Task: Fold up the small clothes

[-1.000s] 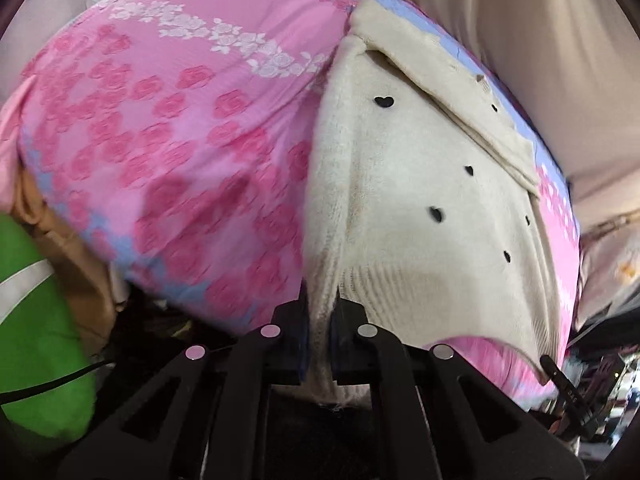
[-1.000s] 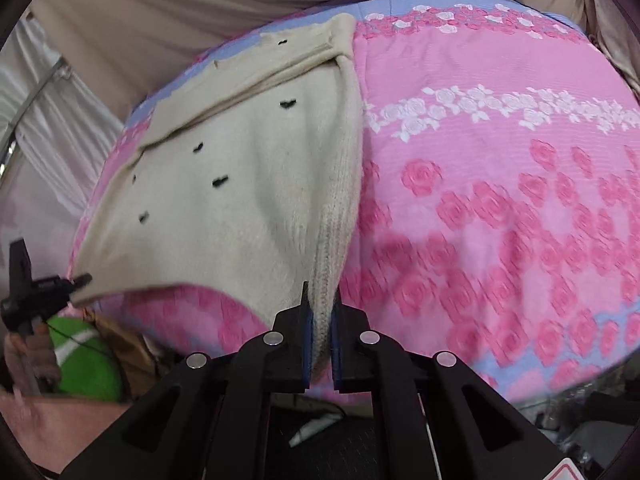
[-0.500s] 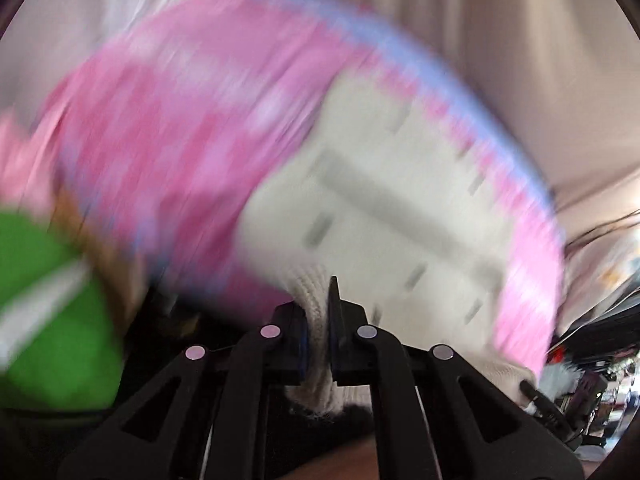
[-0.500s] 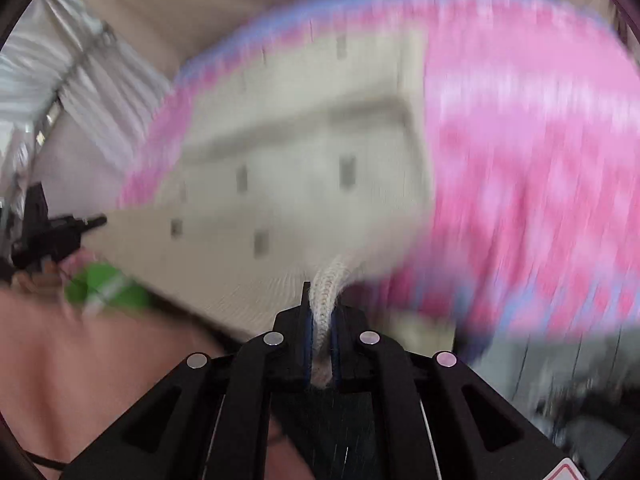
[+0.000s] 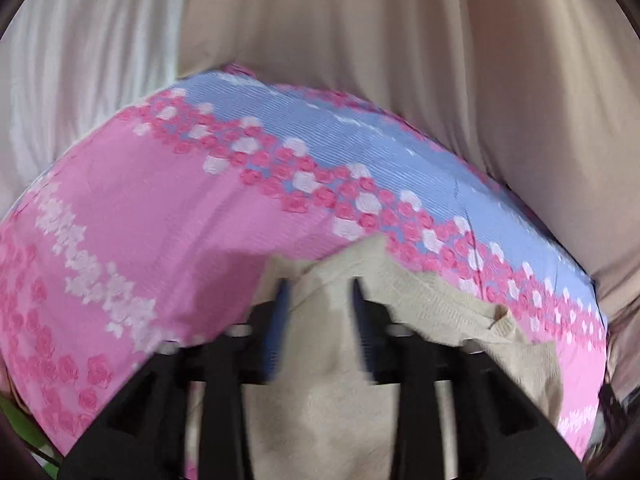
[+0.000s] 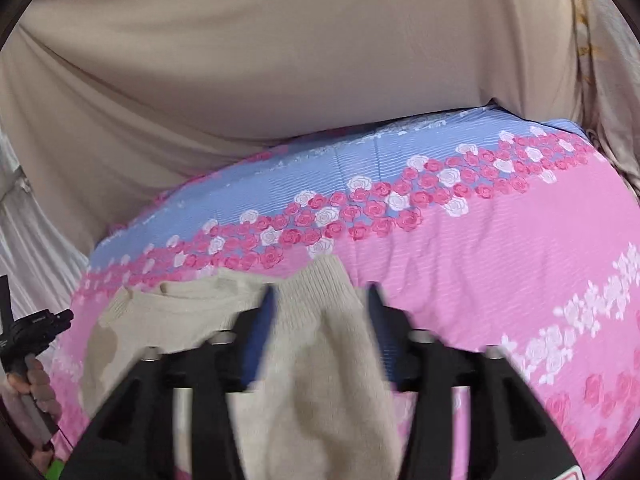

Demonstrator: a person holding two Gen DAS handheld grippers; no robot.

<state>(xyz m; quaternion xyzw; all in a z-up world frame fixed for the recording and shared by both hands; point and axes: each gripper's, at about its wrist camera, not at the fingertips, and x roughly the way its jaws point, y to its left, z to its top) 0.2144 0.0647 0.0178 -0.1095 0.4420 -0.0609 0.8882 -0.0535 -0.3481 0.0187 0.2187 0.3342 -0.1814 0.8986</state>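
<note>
A cream knit sweater (image 5: 320,392) lies folded over on the pink and blue floral bedspread (image 5: 168,208). My left gripper (image 5: 319,292) is open, its fingers spread either side of the sweater's folded edge near the collar. In the right wrist view the same sweater (image 6: 316,380) lies under my right gripper (image 6: 320,300), which is also open with a ribbed hem corner between its spread fingers. The other gripper (image 6: 32,328) shows at the far left of the right wrist view.
A beige curtain (image 6: 280,80) hangs behind the bed's far edge. A white curtain (image 5: 80,60) hangs at the back left. A bit of green fabric (image 5: 16,420) peeks at the lower left of the bed.
Both grippers carried the sweater's lower edge forward over the garment toward the collar, then opened and let it go. The black-dotted front is now covered.
</note>
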